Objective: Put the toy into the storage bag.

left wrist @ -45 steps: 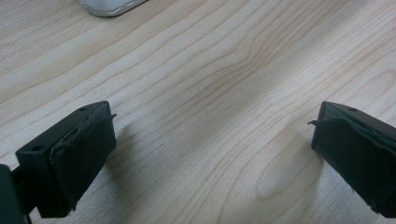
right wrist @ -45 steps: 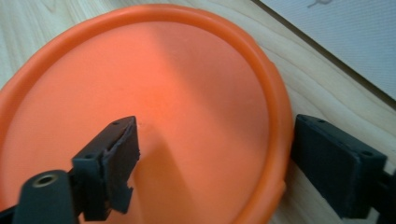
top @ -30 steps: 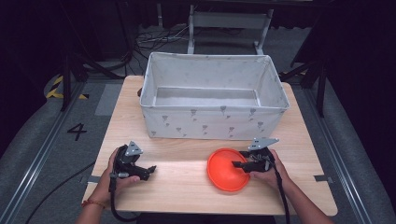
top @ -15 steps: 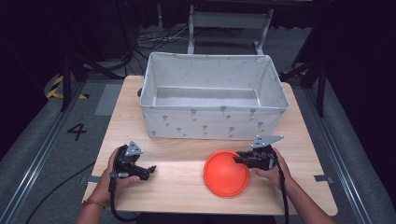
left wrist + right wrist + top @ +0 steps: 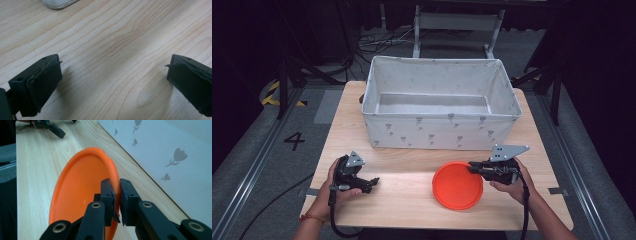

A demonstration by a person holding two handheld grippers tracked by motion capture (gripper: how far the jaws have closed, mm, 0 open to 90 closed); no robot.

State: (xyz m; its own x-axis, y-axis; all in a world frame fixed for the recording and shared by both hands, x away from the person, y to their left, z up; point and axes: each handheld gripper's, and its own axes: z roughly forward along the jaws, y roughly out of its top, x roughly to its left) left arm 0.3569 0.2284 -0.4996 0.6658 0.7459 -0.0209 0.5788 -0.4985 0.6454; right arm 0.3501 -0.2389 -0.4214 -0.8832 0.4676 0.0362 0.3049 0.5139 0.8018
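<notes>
The orange plate (image 5: 457, 185) sits at the near right of the wooden surface (image 5: 402, 200), in front of the fabric bin (image 5: 440, 111) and apart from its front wall; in the high view its right rim is between the jaws of the right tool (image 5: 473, 168), which has just been closing on it; in the right gripper view the plate (image 5: 80, 192) is tilted up on edge, its hollow face turned to the left of that view, and the two black jaws stand narrow with the rim pinched between the pads, one pad inside the hollow and one on the outer side; the right tool (image 5: 116, 195) thus holds the plate by its rim; just past the plate in that view runs the pale wall of the bin (image 5: 162, 152), printed with small grey flowers.

The person's right hand (image 5: 511, 186) grips the tool's body from the near edge; a black cable trails back along the forearm.

Well apart, at the near left of the surface, the left hand (image 5: 334, 187) holds the left tool (image 5: 371, 182); in the left gripper view its jaws stand wide, with bare wood grain between them; the left tool (image 5: 113, 80) holds nothing and lies low over the surface.

The bin is white, rectangular and open-topped.
</notes>
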